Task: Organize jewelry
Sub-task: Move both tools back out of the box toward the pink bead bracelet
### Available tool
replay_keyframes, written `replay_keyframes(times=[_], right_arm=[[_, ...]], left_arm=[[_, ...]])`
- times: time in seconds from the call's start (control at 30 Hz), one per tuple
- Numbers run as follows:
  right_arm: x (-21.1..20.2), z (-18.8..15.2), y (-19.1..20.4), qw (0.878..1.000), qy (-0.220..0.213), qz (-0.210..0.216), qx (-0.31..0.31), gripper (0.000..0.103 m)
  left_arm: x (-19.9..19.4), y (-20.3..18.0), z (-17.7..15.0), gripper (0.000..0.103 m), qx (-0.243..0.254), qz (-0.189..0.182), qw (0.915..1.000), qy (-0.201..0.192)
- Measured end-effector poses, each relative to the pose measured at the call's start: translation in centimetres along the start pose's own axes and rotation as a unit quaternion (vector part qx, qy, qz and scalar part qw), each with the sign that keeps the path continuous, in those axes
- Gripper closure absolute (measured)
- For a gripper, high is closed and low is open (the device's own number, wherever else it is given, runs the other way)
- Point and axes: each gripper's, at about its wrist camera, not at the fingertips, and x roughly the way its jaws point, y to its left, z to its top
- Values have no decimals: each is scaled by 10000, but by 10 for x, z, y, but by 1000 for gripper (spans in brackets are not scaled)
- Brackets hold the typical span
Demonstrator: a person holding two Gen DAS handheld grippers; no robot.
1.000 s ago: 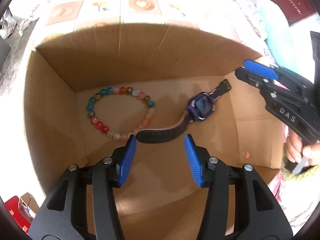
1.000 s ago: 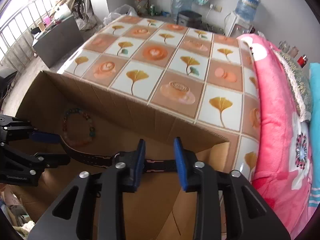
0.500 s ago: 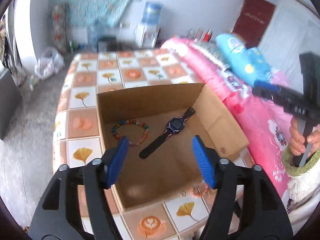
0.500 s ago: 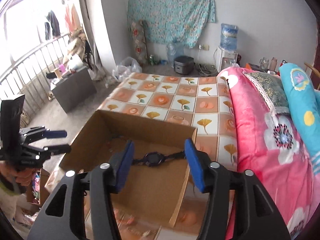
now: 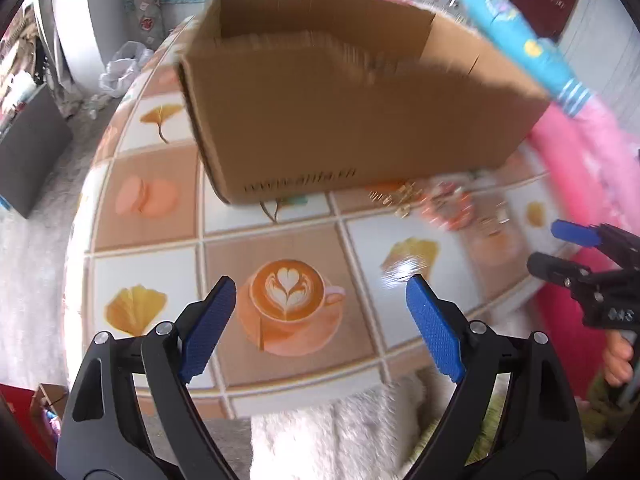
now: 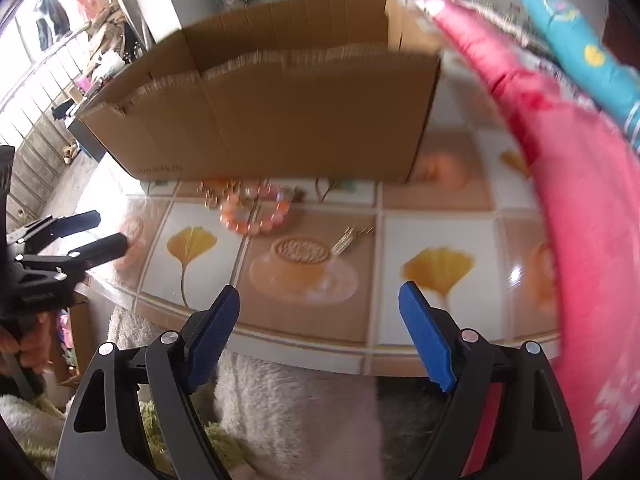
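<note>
Left wrist view: the left gripper [image 5: 320,320], empty, jaws opening, hangs over the tile-patterned table [image 5: 160,240]; the brown cardboard box [image 5: 352,112] sits at 12 o'clock, blurred pink bead bracelet [image 5: 452,208] at 2 o'clock.

Right wrist view: the right gripper [image 6: 320,328], empty, jaws opening; bracelet [image 6: 256,212] at 11 o'clock, touching the box front [image 6: 280,120].

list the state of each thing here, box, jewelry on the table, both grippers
cardboard box: upright on the table, top open
bead bracelet: lying flat on the table in front of the box
gold clip: lying on the table, apart from the bracelet
left gripper: empty, jaws opening
right gripper: empty, jaws opening
</note>
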Motion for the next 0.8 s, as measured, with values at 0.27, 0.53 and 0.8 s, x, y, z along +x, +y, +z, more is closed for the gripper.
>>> replay_keyframes(times=[0.27, 0.53, 0.8], right_arm=[[22, -1, 10, 9982, -139, -457, -363, 12], [30, 3, 1, 9987, 25, -407, -319, 6], [22, 7, -6, 9994, 27, -102, -322, 6]], left_arm=[[17, -20, -9, 9, 388, 521, 9979, -26], [20, -11, -5, 7, 370, 404, 9985, 0], [15, -10, -15, 7, 561, 300, 9975, -308]])
